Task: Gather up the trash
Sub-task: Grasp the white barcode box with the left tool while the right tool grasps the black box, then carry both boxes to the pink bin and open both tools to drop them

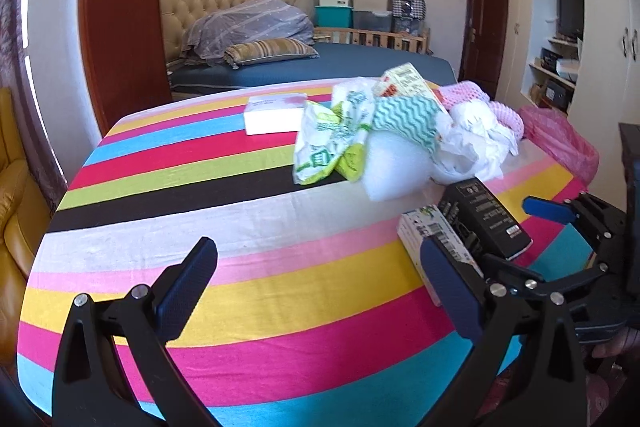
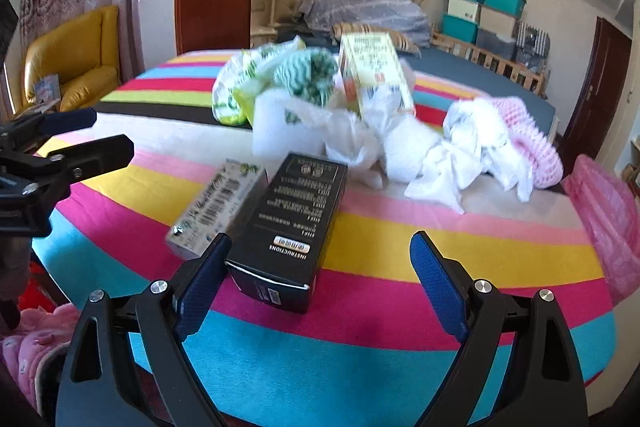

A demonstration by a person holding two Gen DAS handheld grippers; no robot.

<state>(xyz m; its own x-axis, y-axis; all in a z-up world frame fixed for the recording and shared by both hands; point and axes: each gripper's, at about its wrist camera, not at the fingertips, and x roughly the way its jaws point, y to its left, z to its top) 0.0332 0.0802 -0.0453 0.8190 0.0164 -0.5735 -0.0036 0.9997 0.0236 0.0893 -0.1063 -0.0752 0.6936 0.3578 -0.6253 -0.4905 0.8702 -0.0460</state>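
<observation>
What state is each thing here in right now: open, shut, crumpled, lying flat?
Left gripper: open, empty.
Right gripper: open, straddling the black box's near end.
Black box: shut, lying flat.
White barcode box: lying beside the black box.
White paper: crumpled.
Pink bag: slack at the table edge.
Tissue pack: flat, apart from the pile.

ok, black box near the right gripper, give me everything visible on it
The black box is a long rectangular carton, cardboard by the look, printed with white text blocks and the word INSTRUCTIONS on its top face. Its near end flap has a white edge and looks closed. It lies flat on the striped tablecloth, lengthwise toward the trash pile. A white barcoded carton lies against its left side. The right hand-held gripper is open, its left finger right at the box's near corner; contact unclear.
</observation>
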